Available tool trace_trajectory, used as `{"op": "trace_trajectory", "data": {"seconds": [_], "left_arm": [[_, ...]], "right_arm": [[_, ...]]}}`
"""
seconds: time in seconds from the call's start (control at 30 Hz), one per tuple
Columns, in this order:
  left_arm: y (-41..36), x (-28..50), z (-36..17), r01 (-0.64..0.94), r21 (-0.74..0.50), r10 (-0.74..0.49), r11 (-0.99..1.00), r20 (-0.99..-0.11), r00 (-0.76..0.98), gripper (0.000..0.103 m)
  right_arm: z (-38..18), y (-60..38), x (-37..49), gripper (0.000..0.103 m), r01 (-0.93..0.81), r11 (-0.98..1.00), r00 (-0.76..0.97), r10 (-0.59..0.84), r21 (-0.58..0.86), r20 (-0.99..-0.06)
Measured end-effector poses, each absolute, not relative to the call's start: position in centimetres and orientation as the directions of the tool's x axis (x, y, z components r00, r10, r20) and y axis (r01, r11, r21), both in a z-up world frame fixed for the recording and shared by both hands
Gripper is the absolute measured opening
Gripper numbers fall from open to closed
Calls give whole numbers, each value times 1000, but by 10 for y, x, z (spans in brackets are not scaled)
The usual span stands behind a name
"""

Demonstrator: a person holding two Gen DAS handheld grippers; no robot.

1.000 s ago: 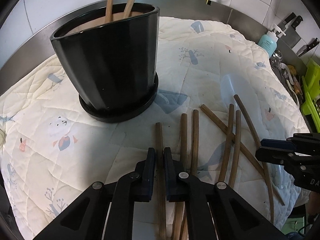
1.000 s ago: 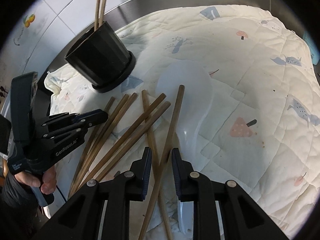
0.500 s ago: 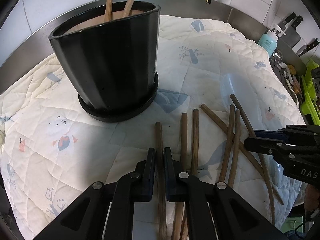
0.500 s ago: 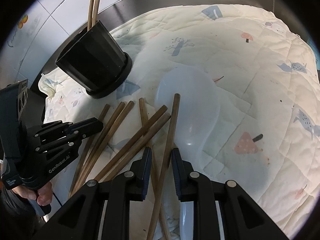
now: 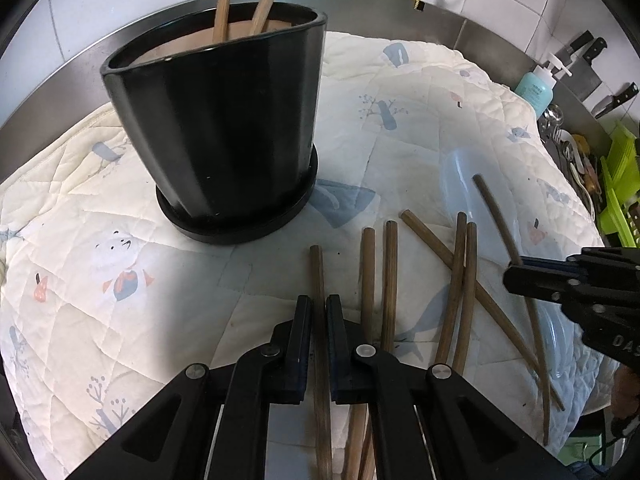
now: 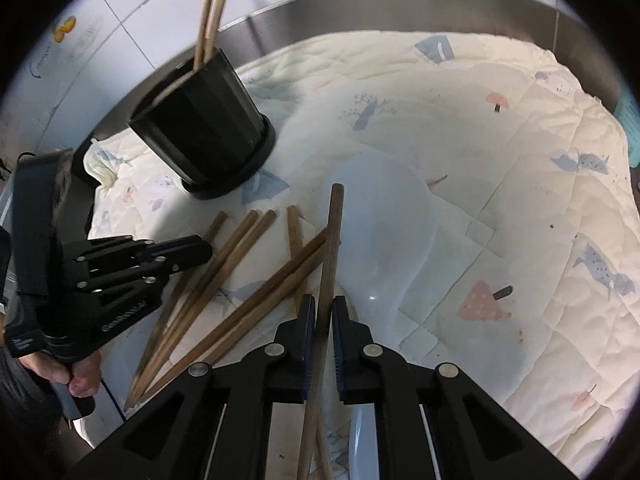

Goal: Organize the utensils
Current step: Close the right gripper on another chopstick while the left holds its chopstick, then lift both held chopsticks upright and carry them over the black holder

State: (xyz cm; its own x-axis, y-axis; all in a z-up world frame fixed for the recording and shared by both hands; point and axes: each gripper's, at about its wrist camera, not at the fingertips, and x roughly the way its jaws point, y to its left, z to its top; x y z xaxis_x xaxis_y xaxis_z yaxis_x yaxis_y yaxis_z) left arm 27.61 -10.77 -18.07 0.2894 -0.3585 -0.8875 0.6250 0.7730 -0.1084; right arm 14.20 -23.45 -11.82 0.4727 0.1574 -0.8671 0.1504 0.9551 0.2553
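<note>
A black pot (image 5: 224, 120) (image 6: 204, 120) stands on a quilted cloth (image 5: 80, 240) with two chopsticks (image 5: 224, 0) upright in it. Several brown chopsticks (image 5: 388, 280) (image 6: 224, 272) lie loose in front of it, some across a translucent plastic spoon (image 6: 380, 220) (image 5: 460, 176). My left gripper (image 5: 319, 312) is shut on the leftmost chopstick (image 5: 317, 268), which lies flat on the cloth. The jaws of my right gripper (image 6: 324, 308) are closing on the rightmost chopstick (image 6: 334, 220), pads pressing it; its far tip stands over the spoon. Each gripper shows in the other's view: right gripper (image 5: 516, 276), left gripper (image 6: 204, 248).
A steel counter rim (image 5: 440, 32) and tiled wall run behind the cloth. At the far right are a teal pump bottle (image 5: 534, 88), knives (image 5: 588, 60) and a green rack (image 5: 620, 184). A person's hand (image 6: 76, 376) holds the left gripper's handle.
The right gripper's jaws have narrowed onto the rightmost chopstick, which now lines up with the fingers, its tip raised over the spoon. The left gripper and its chopstick have not moved.
</note>
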Motion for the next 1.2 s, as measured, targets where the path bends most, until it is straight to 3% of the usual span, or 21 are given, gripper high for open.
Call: {"op": "trace_trajectory", "data": {"seconds": [0.43,1.2], "left_arm": [[-80,262,-131,591,-144,-432,794,-817,382,6],[-15,237,49,559,-210,-576,802,-520,630,6]], "right_arm": [[-65,-235,124,10,76,953,605,189,293,-774],[-7,-226,121,9,-24,968,719,191,252,-669]]}}
